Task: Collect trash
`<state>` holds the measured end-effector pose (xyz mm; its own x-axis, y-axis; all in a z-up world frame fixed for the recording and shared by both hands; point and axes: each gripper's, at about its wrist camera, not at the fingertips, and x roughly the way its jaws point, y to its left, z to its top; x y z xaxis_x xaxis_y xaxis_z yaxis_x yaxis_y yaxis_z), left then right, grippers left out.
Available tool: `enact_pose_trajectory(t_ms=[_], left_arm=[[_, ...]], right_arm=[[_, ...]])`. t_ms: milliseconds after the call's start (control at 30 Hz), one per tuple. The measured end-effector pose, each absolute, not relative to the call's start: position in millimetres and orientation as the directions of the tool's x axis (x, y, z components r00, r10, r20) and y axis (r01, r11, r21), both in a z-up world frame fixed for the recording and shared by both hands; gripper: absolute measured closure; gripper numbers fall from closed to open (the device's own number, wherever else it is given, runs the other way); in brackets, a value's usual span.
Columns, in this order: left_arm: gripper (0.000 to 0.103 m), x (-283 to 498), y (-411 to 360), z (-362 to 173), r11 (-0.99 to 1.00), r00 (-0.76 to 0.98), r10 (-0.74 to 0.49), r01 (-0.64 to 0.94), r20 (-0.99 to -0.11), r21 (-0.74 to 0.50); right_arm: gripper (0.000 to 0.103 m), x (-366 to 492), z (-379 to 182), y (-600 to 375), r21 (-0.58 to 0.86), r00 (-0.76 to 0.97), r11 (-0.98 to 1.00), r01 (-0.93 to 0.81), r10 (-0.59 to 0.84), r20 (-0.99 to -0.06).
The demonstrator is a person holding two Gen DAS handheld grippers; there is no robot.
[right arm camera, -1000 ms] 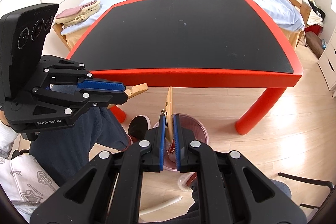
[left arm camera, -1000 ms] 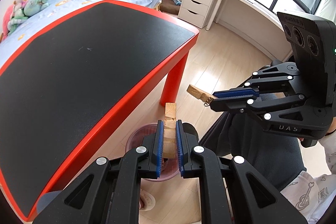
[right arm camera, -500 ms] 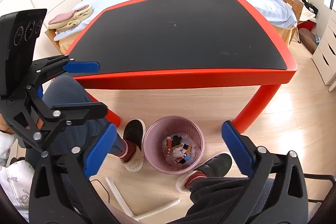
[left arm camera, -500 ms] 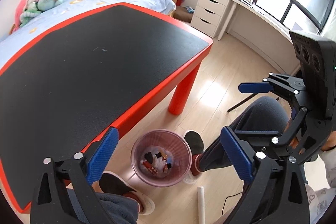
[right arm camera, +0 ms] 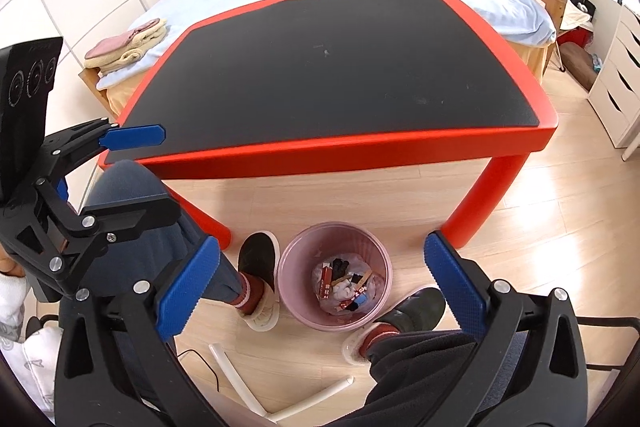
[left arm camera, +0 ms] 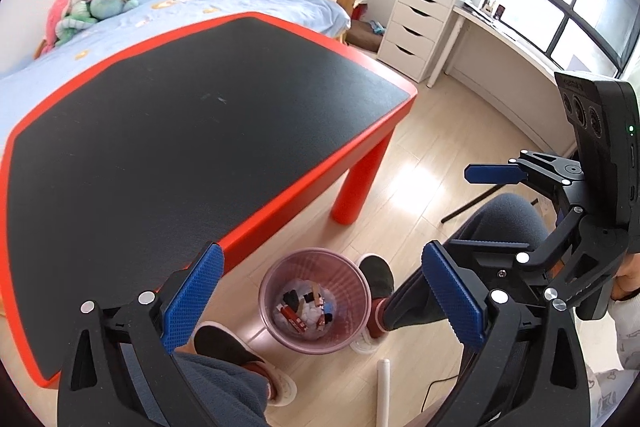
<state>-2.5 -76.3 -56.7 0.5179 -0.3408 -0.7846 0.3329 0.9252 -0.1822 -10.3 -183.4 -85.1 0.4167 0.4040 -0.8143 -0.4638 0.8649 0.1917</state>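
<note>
Both the left gripper [left arm camera: 320,291] and the right gripper [right arm camera: 322,279] hang over a pink trash bin [left arm camera: 314,301] on the floor beside the red-edged tabletop [left arm camera: 172,131], jaws spread wide and empty. Mixed trash [right arm camera: 347,286] lies inside the bin.

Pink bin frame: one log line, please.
left tool: open, empty | right tool: open, empty | pink bin: on floor between feet, holds trash | table: nothing visible on it

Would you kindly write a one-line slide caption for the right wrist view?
Right tool open above the pink bin of collected trash, beside the red table.
</note>
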Motion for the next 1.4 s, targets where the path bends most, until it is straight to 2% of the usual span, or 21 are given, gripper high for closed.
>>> enact_pose_trajectory(t_ms=[700,900,1400], left_arm=[[0.006,35.1,-9.3,10.3,0.994,0.688,-0.106,0.104,-0.718,-0.047],[0.006,44.0,3.0,16.9,0.992,0.699,-0.122,0.072,-0.705,-0.101],[0.006,49.9,6.5,20.9,0.992,0.698,-0.11,0.037,-0.707,-0.119]], right_arm=[[0.003,69.3,9.7,-146.5,0.116,0.546,0.843,-0.525,0.438,-0.714],[0.003,85.8,17.3,-130.3,0.102,0.545,0.831,-0.547,0.446,-0.71],[0.003,96.9,19.8,-117.3,0.091,0.546,0.823,-0.56,0.449,-0.707]])
